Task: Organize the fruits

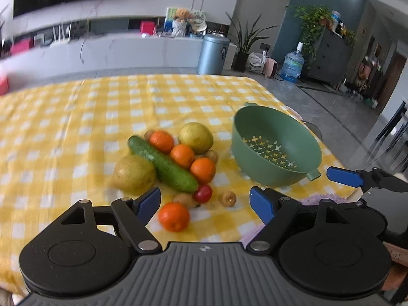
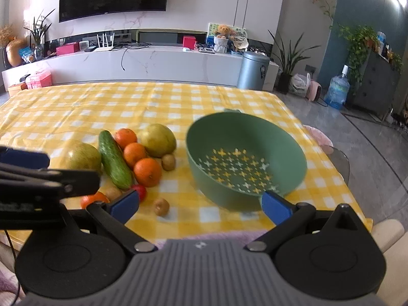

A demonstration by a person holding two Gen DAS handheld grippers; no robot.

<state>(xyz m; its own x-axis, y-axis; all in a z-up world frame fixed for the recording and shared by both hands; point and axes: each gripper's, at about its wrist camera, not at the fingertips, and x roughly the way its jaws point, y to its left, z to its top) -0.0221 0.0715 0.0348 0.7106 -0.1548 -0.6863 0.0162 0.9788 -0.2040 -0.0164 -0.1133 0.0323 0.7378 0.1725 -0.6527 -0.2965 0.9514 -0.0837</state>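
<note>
A green colander (image 1: pixel 278 148) (image 2: pixel 244 158) stands empty and tilted on the yellow checked tablecloth (image 1: pixel 76 127), right of a fruit pile. The pile holds a cucumber (image 1: pixel 163 164) (image 2: pixel 114 159), two yellow-green pears (image 1: pixel 134 174) (image 1: pixel 195 137), several oranges (image 1: pixel 182 156) (image 2: pixel 147 172), a cherry tomato (image 1: pixel 203 193) and small brown fruits (image 1: pixel 228 199) (image 2: pixel 161 206). My left gripper (image 1: pixel 205 204) hangs open above the near side of the pile, over one orange (image 1: pixel 174 216), holding nothing. My right gripper (image 2: pixel 201 206) is open and empty before the colander's near rim.
The table's right edge runs just beyond the colander, with a clear chair (image 2: pixel 336 158) and grey floor past it. A grey bin (image 2: pixel 252 70), a water bottle (image 2: pixel 336 90) and potted plants stand further back. The cloth's far half is bare.
</note>
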